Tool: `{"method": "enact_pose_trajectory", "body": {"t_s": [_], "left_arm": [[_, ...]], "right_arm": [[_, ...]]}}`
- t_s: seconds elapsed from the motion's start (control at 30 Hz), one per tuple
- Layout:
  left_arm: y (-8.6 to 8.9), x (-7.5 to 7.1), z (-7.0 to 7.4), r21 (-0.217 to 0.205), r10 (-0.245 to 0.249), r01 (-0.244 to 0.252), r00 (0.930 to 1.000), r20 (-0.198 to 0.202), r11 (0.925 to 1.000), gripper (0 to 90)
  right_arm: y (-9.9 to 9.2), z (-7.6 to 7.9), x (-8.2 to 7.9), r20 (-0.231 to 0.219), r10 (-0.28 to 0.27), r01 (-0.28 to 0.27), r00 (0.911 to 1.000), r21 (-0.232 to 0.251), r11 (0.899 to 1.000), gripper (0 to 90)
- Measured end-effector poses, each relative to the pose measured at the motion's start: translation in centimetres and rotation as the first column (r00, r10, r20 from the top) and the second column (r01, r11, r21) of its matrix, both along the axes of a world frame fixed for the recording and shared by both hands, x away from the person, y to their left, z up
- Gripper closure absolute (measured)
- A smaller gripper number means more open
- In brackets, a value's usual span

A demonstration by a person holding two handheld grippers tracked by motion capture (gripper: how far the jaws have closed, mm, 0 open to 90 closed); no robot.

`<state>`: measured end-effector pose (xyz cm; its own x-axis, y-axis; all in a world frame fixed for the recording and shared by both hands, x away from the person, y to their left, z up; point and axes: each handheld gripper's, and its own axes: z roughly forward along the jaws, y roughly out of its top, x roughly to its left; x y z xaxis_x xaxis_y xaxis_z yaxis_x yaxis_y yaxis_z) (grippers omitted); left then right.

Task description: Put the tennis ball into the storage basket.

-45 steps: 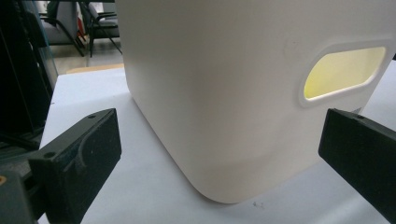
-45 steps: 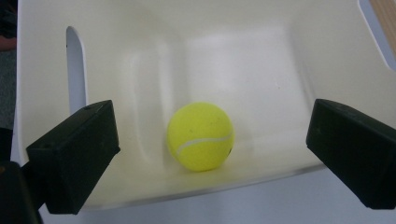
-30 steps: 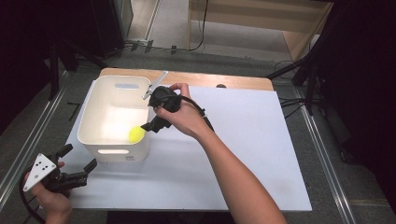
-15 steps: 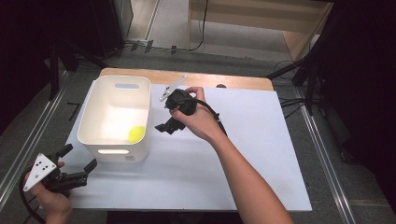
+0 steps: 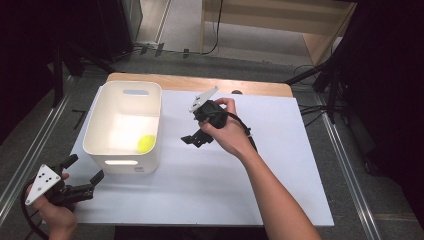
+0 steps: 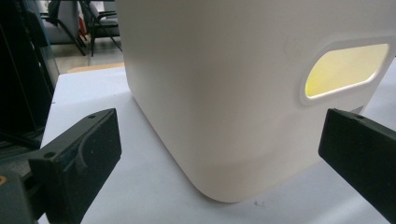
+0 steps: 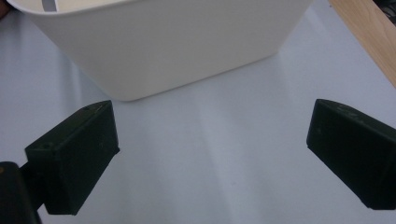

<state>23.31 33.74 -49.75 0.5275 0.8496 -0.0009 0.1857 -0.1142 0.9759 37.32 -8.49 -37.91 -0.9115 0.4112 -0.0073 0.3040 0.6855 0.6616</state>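
A white bin point(image 5: 145, 165) stands at the left of the white table sheet, with a yellow ball point(image 5: 146, 143) lying in its near right corner. My right gripper point(image 5: 194, 139) is held to the right of the bin, apart from it, jaws open and empty. In the right gripper view the bin's wall point(image 7: 163, 42) lies ahead of the open gripper point(image 7: 210, 149). My left gripper point(image 5: 86, 168) sits at the table's near left corner, open, pointing at the bin. The left gripper view has the bin's corner point(image 6: 224, 93) and its glowing handle slot point(image 6: 345, 70) just beyond the open gripper point(image 6: 219, 154).
The white sheet point(image 5: 280, 165) covers most of the table, and a strip of bare wood point(image 5: 200, 82) runs along the far edge. Metal rails point(image 5: 350, 170) flank both sides. Cables and a wooden cabinet point(image 5: 280, 20) lie on the floor beyond.
My right gripper has drawn back from the bin's right rim and moved right over the sheet. The ball stays in the bin. The left gripper has held still.
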Motion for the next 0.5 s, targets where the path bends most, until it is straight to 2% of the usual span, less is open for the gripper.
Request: {"method": "enact_pose_trajectory", "body": {"t_s": [0.2,0.5], "left_arm": [[0.0,0.0,0.0,-0.002,0.001,-0.001,1.0,0.0,1.0,0.0],[0.0,0.0,0.0,0.001,0.002,-0.002,1.0,-0.002,1.0,0.0]], "right_arm": [[-1.7,-0.4,-0.3,0.008,-0.021,0.02,0.9998,0.018,1.0,0.9],[-4.3,-1.4,-0.8,-0.006,-0.072,0.073,0.9974,0.038,0.997,0.8]]}}
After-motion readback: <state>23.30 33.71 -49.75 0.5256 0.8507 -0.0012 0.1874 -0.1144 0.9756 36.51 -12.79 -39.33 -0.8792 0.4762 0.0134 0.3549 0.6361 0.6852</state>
